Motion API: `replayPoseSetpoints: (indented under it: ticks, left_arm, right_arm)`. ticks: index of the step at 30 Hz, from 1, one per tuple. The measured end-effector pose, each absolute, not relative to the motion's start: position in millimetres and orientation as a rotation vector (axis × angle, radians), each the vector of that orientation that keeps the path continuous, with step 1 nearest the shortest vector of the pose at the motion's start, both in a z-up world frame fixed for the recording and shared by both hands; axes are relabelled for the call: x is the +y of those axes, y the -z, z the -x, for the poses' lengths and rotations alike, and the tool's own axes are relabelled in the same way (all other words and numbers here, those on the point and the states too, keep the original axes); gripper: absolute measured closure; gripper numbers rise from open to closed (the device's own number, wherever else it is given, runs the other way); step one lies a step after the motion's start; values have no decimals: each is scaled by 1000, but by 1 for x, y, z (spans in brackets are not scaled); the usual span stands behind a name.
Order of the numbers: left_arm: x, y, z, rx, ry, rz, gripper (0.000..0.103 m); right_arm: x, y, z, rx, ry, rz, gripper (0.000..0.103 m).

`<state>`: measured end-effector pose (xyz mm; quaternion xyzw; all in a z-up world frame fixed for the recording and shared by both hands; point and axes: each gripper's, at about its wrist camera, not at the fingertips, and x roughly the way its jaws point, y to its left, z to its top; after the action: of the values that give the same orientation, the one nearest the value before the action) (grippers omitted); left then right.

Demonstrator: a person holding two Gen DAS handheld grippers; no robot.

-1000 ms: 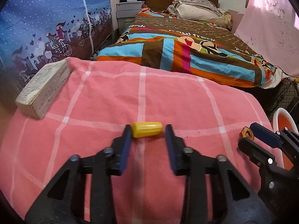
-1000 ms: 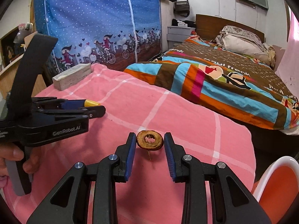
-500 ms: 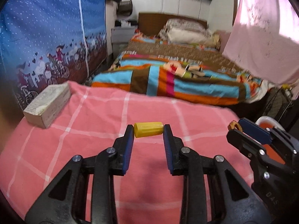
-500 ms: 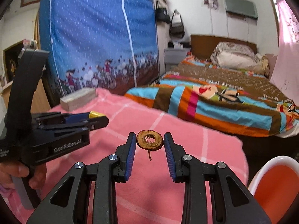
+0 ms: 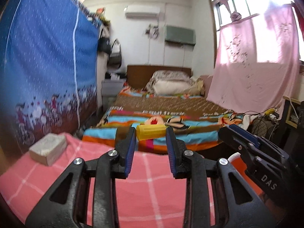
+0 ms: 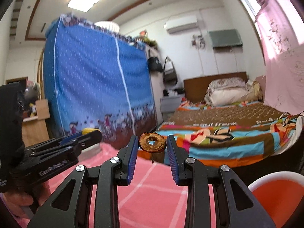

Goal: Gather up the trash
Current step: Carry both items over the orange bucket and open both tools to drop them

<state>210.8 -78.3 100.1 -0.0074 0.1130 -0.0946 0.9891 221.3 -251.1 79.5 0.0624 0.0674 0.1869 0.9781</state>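
**Both items lifted: drop risk during transfer to the bin**

The yellow cap [image 5: 151, 132] is a short, smooth cylinder, gripped end to end at the very tips of the blue pads [image 5: 130, 148] of the left gripper [image 5: 151, 134]. Likely failure: the cap pivots or slides out forward, since only its two end faces bear on the pads and nothing supports it beneath. A sudden swing or any easing of the squeeze would probably cause this.

The dried fruit ring [image 6: 152, 142] is pinched edge to edge at the pad tips of the right gripper [image 6: 152, 144], its small stem hanging below. It looks brittle; excess pressure could crack it, and light pressure could let it rotate and fall.

Both items are held in the air above the pink checked cloth [image 5: 152, 193], clear of its surface. The two grippers travel close together, the right one just beside the left, so a collision is possible.

The orange bin with a white rim [image 6: 273, 176] sits low to the right, near the right gripper. Release outside its rim would drop the item to the floor.

A pale block [image 5: 48, 148] rests on the cloth at far left, well apart from both grippers.
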Motion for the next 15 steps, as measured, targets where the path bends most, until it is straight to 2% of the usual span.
replayPoseSetpoints:
  ticks: [15]
  left_arm:
    - [-130,-113,-191,147,338,-72,68]
  right_arm:
    - [-303,-89,-184,-13,-238,-159,74]
